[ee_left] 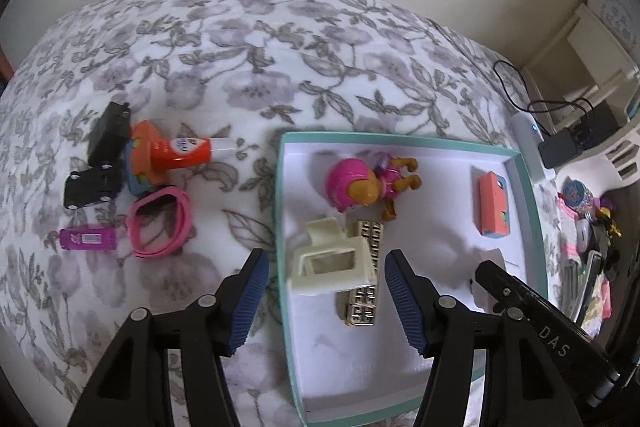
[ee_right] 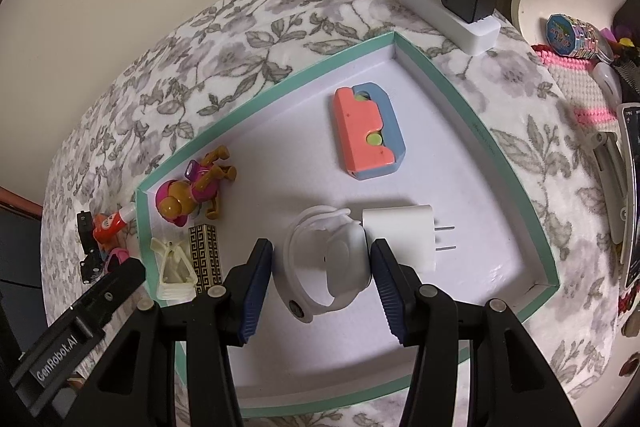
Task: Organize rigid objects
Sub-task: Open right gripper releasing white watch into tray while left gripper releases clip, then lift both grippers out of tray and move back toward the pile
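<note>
Left gripper [ee_left: 326,301], fingers spread wide and empty, hangs over a cream hair claw clip [ee_left: 332,265] lying on a gold patterned case [ee_left: 366,275] in the teal-rimmed tray [ee_left: 280,227], lower centre. Right gripper [ee_right: 322,291], likewise agape, brackets a white smartwatch [ee_right: 328,263] beside a white charger plug [ee_right: 402,237], gripping nothing.

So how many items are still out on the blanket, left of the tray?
6, clustered left of the tray: black box, black toy car, glue tube lying on an orange-blue toy, pink band, purple stick. More may hide underneath.
</note>
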A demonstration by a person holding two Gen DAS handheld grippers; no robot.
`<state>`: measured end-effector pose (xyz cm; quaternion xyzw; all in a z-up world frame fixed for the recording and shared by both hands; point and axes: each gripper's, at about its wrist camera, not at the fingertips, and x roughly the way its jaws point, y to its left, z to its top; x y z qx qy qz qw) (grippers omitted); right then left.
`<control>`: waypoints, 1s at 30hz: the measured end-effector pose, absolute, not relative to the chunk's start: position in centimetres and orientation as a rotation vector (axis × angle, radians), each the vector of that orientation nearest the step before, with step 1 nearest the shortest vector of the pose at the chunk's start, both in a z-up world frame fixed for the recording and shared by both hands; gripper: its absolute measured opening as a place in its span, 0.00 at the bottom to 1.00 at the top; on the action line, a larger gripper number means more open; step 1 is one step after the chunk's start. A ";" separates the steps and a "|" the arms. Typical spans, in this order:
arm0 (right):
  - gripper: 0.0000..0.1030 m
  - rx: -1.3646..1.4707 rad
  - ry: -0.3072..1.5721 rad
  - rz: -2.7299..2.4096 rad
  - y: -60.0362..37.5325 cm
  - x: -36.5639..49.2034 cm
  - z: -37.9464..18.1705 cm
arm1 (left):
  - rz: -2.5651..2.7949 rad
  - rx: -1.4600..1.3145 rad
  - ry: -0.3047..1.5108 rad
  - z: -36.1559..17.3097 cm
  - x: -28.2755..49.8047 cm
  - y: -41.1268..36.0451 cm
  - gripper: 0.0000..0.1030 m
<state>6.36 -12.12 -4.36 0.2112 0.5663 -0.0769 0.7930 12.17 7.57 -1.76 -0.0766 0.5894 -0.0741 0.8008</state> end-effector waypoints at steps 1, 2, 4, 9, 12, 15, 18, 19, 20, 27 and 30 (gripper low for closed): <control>0.51 0.451 1.218 -0.166 -12.1 6.4 -4.4 | -0.148 -0.163 1.263 -1.8 12.2 7.8 0.63; 0.51 0.445 1.219 -0.168 -12.1 6.4 -4.4 | -0.138 -0.161 1.261 -1.7 12.3 8.0 0.63; 0.51 0.434 1.219 -0.168 -11.9 6.6 -4.3 | -0.129 -0.164 1.259 -1.7 12.4 8.3 0.63; 0.63 0.392 1.202 -0.174 -11.7 6.9 -4.1 | -0.085 -0.165 1.252 -1.8 12.5 9.1 0.73; 0.64 0.375 1.197 -0.171 -11.6 7.0 -4.1 | -0.058 -0.165 1.239 -1.7 12.6 9.7 0.78; 0.65 0.361 1.196 -0.170 -11.4 7.2 -4.2 | -0.025 -0.162 1.221 -1.5 12.7 10.4 0.89; 0.70 0.350 1.192 -0.168 -11.2 7.2 -4.2 | 0.004 -0.161 1.207 -1.4 12.9 11.1 0.96; 0.77 0.347 1.189 -0.167 -11.1 7.2 -4.2 | 0.012 -0.161 1.204 -1.4 12.9 11.3 0.99; 0.83 0.346 1.184 -0.164 -11.1 7.2 -4.2 | 0.024 -0.160 1.198 -1.4 12.9 11.6 0.99; 0.86 0.334 1.162 -0.144 -10.5 7.2 -3.9 | 0.077 -0.164 1.188 -1.4 13.1 13.1 1.00; 0.88 0.328 1.144 -0.127 -10.2 7.2 -3.7 | 0.094 -0.178 1.182 -1.3 13.2 13.8 1.00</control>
